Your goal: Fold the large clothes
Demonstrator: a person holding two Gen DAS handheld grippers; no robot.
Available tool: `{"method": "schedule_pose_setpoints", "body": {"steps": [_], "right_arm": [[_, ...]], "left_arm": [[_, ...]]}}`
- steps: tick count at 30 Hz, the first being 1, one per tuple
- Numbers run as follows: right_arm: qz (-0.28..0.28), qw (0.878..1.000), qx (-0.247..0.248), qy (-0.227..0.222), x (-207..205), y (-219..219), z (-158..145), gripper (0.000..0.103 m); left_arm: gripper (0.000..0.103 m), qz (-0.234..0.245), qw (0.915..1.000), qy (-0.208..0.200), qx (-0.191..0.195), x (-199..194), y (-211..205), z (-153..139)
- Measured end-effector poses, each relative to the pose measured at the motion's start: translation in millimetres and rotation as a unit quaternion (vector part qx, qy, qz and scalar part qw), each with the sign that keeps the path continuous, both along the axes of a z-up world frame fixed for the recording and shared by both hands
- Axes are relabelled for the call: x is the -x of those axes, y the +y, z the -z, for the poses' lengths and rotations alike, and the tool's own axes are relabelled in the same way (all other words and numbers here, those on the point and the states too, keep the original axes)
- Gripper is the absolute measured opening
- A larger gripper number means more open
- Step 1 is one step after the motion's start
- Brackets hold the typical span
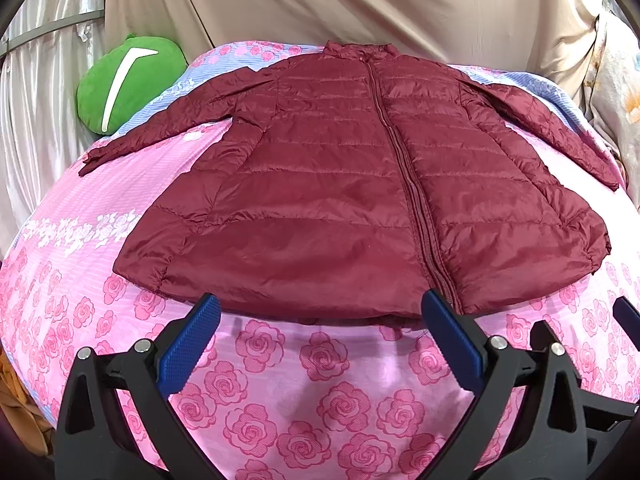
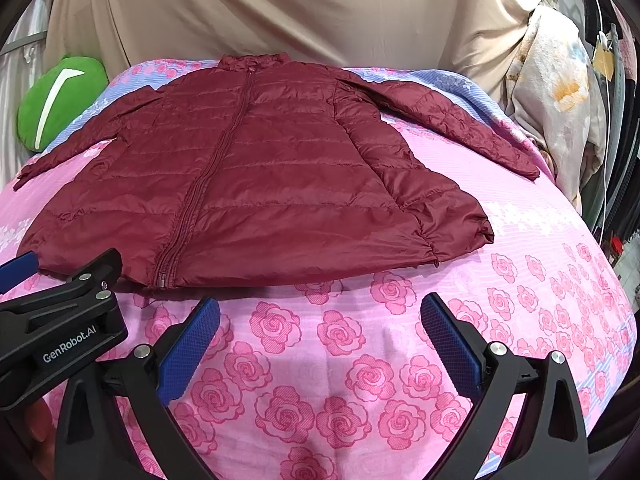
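A dark red quilted jacket (image 1: 340, 184) lies flat and zipped, front up, on a pink rose-print bed sheet (image 1: 312, 392), sleeves spread to both sides, collar at the far end. My left gripper (image 1: 320, 304) is open and empty, hovering just before the jacket's hem, left of the zipper's end. My right gripper (image 2: 320, 308) is open and empty, a little short of the hem (image 2: 280, 276), over bare sheet (image 2: 340, 380). The jacket (image 2: 260, 184) lies ahead and to the left in the right wrist view. The left gripper's body (image 2: 60, 320) shows at the lower left there.
A green cushion (image 1: 128, 84) sits at the bed's far left corner. Beige fabric (image 1: 340, 4) hangs behind the bed. A floral cloth (image 2: 560, 92) hangs at the far right. The bed drops away at the right edge (image 2: 600, 280).
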State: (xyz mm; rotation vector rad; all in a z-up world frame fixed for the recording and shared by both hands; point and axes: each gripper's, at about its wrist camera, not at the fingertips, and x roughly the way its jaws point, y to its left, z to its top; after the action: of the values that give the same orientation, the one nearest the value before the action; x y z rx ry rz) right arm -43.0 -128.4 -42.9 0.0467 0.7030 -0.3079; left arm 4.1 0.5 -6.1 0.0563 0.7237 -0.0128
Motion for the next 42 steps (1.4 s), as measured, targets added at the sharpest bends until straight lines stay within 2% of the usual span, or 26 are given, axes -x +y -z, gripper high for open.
{"method": "schedule_pose_setpoints", "body": {"steps": [42], "right_arm": [[0.0, 1.0, 0.0, 0.003, -0.5, 0.6, 3.1, 0.098]], "left_arm": [[0.098, -0.001, 1.0, 0.002, -0.001, 0.0, -1.3, 2.4]]}}
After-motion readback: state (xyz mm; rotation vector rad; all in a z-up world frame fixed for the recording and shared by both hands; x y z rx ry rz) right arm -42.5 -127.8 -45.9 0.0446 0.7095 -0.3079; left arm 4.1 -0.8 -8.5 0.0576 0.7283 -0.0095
